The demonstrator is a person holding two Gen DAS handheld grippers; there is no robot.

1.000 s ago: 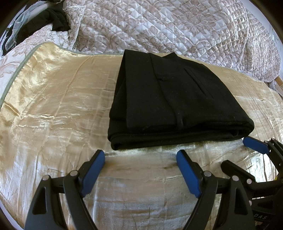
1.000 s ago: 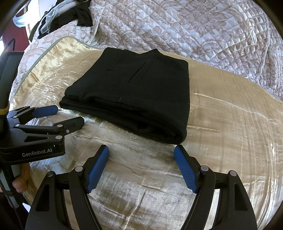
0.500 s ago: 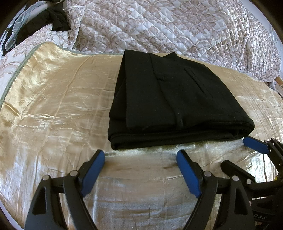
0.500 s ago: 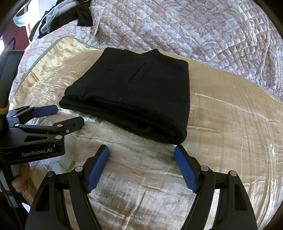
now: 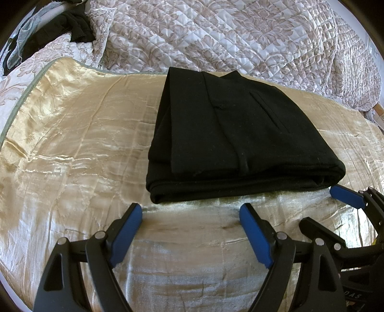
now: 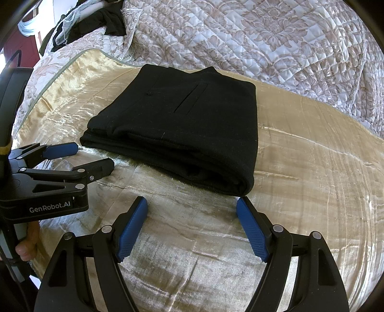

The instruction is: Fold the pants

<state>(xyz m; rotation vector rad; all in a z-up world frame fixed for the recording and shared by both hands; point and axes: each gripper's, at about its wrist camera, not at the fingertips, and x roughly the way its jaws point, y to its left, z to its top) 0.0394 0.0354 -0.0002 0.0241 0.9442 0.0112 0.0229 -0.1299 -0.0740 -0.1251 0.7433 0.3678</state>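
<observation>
1. my left claw (image 5: 190, 231) hangs over the near part of the gold satin cover (image 5: 72, 148) on the bed, its blue pads spread wide with nothing between them.
2. my right claw (image 6: 192, 226) is spread just as wide, also over the gold satin cover (image 6: 312, 168), holding nothing.
3. the black pants (image 5: 230, 134) lie folded into a compact thick rectangle on the gold satin cover, toward its far edge, where the quilted bedspread (image 5: 240, 36) begins.
4. from my right wrist the black pants (image 6: 182, 124) show a slit pocket on top, and the rounded fold at their near right corner sits just beyond my right pad, apart from it.
5. from my left wrist, the near folded edge of the pants runs just past both my left pads, not touching them.
6. my right claw (image 5: 336, 208) shows at the right edge of the left view, one blue pad close to the pants' near right corner.
7. my left claw (image 6: 86, 157) shows at the left edge of the right view, near the pants' near left corner.
8. a heap of dark clothing (image 6: 100, 21) lies at the far left corner of the bed, on the quilted bedspread (image 6: 264, 36).
</observation>
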